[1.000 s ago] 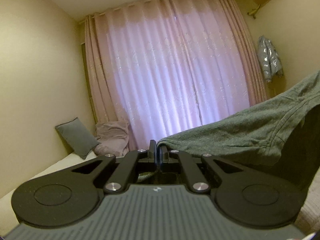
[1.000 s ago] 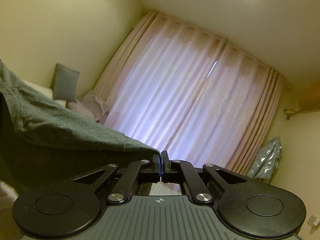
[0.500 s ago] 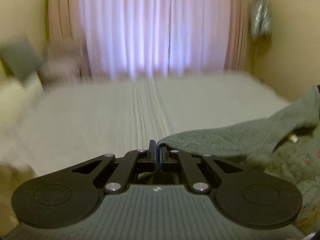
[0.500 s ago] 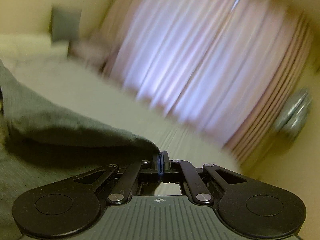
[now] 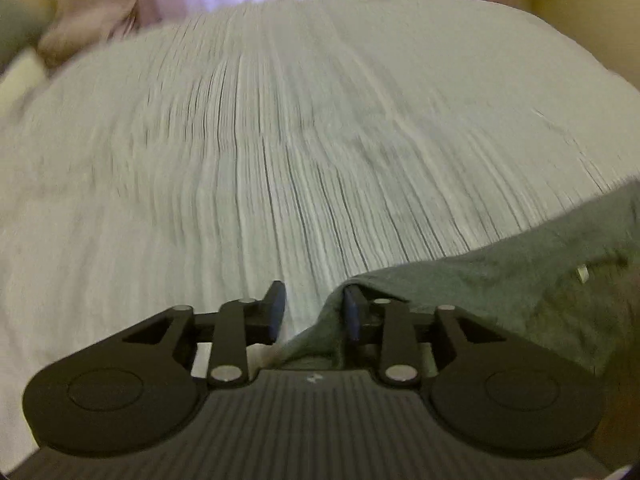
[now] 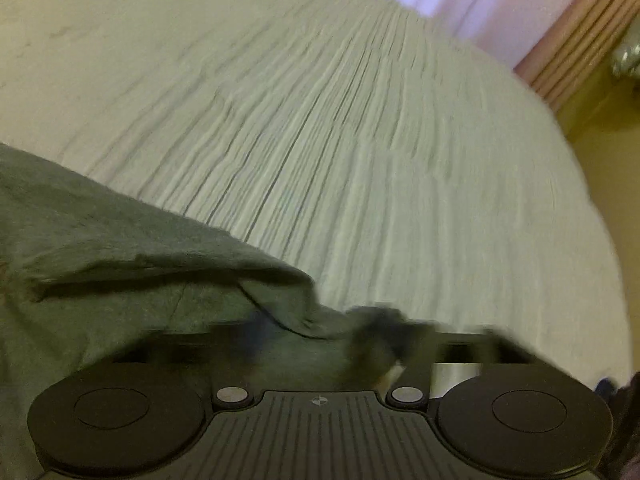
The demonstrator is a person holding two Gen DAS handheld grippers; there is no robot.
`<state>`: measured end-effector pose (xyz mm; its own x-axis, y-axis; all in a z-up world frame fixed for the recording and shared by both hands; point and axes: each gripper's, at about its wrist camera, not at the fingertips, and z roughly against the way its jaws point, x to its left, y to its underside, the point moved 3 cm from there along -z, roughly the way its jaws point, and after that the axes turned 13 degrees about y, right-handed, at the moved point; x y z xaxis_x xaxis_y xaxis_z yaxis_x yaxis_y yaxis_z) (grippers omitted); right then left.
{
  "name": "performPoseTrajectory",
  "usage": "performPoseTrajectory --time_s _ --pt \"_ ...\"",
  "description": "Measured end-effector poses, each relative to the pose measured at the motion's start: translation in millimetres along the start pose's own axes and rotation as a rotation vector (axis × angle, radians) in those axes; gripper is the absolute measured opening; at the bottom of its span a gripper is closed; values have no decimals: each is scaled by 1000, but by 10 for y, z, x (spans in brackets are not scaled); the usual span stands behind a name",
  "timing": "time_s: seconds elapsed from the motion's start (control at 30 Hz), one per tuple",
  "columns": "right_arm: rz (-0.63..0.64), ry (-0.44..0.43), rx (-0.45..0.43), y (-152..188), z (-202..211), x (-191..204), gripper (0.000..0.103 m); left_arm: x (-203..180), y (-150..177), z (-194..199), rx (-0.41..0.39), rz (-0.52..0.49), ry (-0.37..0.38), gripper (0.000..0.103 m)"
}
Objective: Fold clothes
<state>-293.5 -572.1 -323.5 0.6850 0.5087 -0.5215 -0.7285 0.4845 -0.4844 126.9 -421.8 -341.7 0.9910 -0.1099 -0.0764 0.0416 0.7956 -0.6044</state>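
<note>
Both claws have just been opening: left claw (image 5: 314, 312) parted, grey garment (image 5: 500, 292) draped on one finger; right claw (image 6: 320, 340) blurred, seemingly wide

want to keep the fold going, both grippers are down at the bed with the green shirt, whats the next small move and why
Probably draw both grippers back off the cloth. The left gripper has just been opening; the green shirt is draped over one finger, unpinched. The right gripper, blurred, has also been opening, cloth slack between its fingers. The shirt already lies on the bed.
</note>
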Motion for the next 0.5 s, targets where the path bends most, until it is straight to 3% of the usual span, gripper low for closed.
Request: performPoseTrajectory --time_s 0.17,0.3,0.4,0.5 --pt "285 -62 -240 208 506 249 77 -415 162 91 48 -278 82 29" --pt "604 -95 -434 372 611 735 76 -852 284 -57 56 -612 37 28" --pt "687 -119 -483 426 539 877 61 -1058 325 -152 46 -862 -6 28" --pt "732 -117 -521 409 464 930 60 -1149 378 -311 90 -1023 6 31"
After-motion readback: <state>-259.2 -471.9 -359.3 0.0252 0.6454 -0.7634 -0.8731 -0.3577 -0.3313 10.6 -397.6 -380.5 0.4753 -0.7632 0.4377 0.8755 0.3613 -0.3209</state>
